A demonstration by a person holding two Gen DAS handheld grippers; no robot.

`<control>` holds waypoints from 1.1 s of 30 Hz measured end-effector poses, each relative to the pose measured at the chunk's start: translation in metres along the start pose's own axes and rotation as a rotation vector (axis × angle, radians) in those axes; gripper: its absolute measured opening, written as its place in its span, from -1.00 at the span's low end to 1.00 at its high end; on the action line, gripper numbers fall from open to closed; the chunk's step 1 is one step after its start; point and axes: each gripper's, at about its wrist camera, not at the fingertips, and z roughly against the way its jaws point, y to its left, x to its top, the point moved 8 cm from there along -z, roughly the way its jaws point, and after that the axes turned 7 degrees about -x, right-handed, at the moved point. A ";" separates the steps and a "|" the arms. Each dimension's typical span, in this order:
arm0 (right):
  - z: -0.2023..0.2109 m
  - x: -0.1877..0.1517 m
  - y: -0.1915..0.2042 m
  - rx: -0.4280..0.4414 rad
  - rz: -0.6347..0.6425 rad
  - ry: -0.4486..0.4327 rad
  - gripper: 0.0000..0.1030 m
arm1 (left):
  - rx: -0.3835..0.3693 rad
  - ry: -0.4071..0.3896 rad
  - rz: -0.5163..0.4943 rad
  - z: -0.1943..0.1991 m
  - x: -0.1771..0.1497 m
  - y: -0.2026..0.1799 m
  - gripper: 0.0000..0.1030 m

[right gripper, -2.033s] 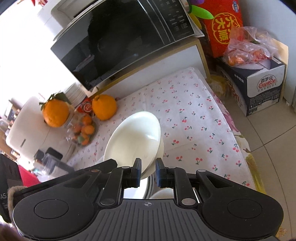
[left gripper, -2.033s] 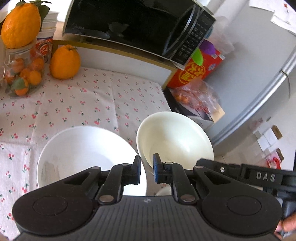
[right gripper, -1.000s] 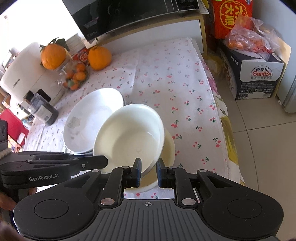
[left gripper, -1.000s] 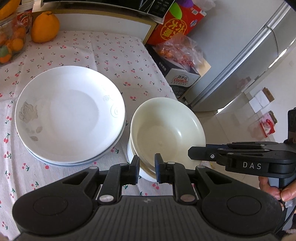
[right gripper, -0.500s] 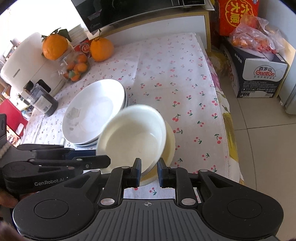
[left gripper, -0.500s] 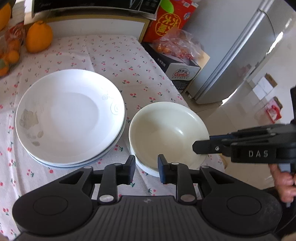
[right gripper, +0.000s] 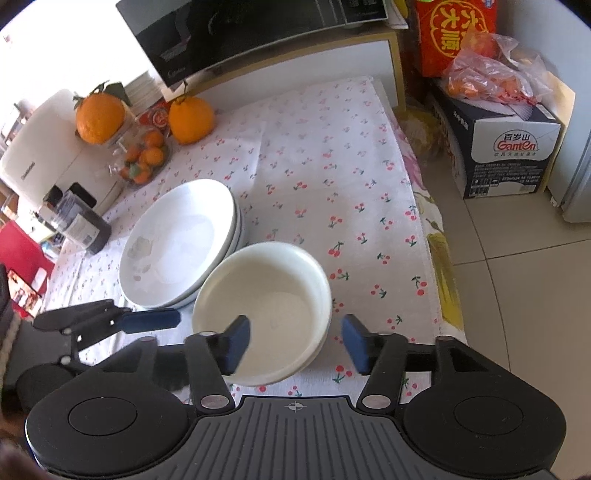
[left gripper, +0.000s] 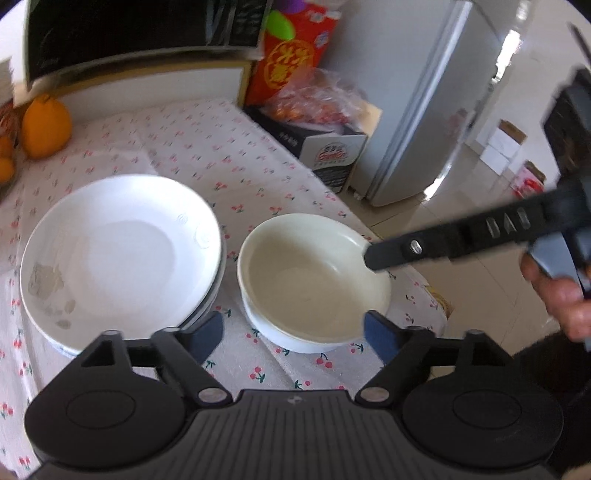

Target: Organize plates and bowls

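A cream bowl sits nested in a white bowl on the cherry-print cloth, near the table's right edge. Just left of it lies a stack of white deep plates. My left gripper is low in front of the bowl, its jaws opening, with the near rim in the wide gap and neither pad touching it. The jaws of my right gripper are opening too: one pad hangs over the bowl's inside and the other outside its rim, neither pressing. Each wrist view shows the other gripper beside the bowl.
At the back of the table are a black microwave, two big oranges and a jar of small oranges. A dark bottle stands at the left. On the floor to the right are a cardboard box and a fridge.
Both grippers were shut on the cream bowl's rim, carrying it tilted. They lowered it onto the white bowl, and both sets of jaws have now spread apart and let go.
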 end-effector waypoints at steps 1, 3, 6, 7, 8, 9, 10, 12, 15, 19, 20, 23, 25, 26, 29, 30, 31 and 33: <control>0.000 0.001 -0.002 -0.002 -0.014 -0.014 0.27 | 0.003 -0.009 -0.029 0.000 -0.002 -0.002 0.74; -0.001 0.004 -0.006 -0.009 -0.039 -0.051 0.37 | 0.011 -0.025 -0.074 -0.001 -0.005 -0.004 0.87; -0.003 0.007 -0.011 -0.043 -0.058 -0.134 0.53 | 0.021 -0.049 -0.129 -0.002 -0.012 -0.005 0.92; -0.005 0.007 -0.011 -0.051 -0.049 -0.152 0.55 | 0.020 -0.056 -0.144 -0.002 -0.015 -0.005 0.94; -0.008 0.005 -0.010 -0.057 -0.032 -0.164 0.55 | 0.017 -0.059 -0.153 -0.003 -0.017 -0.006 0.94; -0.011 0.004 -0.008 -0.059 -0.016 -0.170 0.55 | 0.013 -0.060 -0.166 -0.005 -0.020 -0.007 0.95; -0.013 0.002 -0.005 -0.058 -0.005 -0.177 0.55 | 0.009 -0.059 -0.175 -0.007 -0.023 -0.008 0.95; -0.017 -0.001 0.000 -0.051 0.015 -0.188 0.55 | 0.002 -0.055 -0.192 -0.011 -0.027 -0.010 0.95; -0.020 -0.005 0.009 -0.036 0.049 -0.205 0.57 | -0.003 -0.053 -0.209 -0.018 -0.031 -0.012 0.95; -0.025 -0.005 0.015 -0.021 0.065 -0.217 0.60 | 0.001 -0.053 -0.220 -0.028 -0.032 -0.014 0.95; -0.026 -0.005 0.016 -0.018 0.062 -0.217 0.60 | 0.002 -0.055 -0.221 -0.031 -0.032 -0.014 0.95; -0.032 -0.003 0.014 -0.013 0.042 -0.207 0.60 | 0.008 -0.067 -0.222 -0.036 -0.029 -0.012 0.95; -0.036 -0.002 0.011 -0.008 0.023 -0.201 0.60 | 0.009 -0.078 -0.216 -0.039 -0.026 -0.010 0.95; -0.038 -0.001 0.009 -0.004 0.012 -0.199 0.60 | 0.009 -0.081 -0.212 -0.041 -0.025 -0.010 0.95; -0.042 0.002 0.005 0.009 -0.016 -0.198 0.60 | 0.003 -0.094 -0.227 -0.043 -0.024 -0.012 0.95; -0.043 0.003 0.005 0.012 -0.023 -0.198 0.60 | 0.001 -0.095 -0.235 -0.044 -0.024 -0.014 0.96; -0.044 0.004 0.004 0.016 -0.030 -0.196 0.59 | 0.008 -0.098 -0.241 -0.045 -0.024 -0.015 0.96; -0.046 0.005 0.003 0.024 -0.041 -0.187 0.57 | 0.021 -0.099 -0.250 -0.046 -0.024 -0.017 0.94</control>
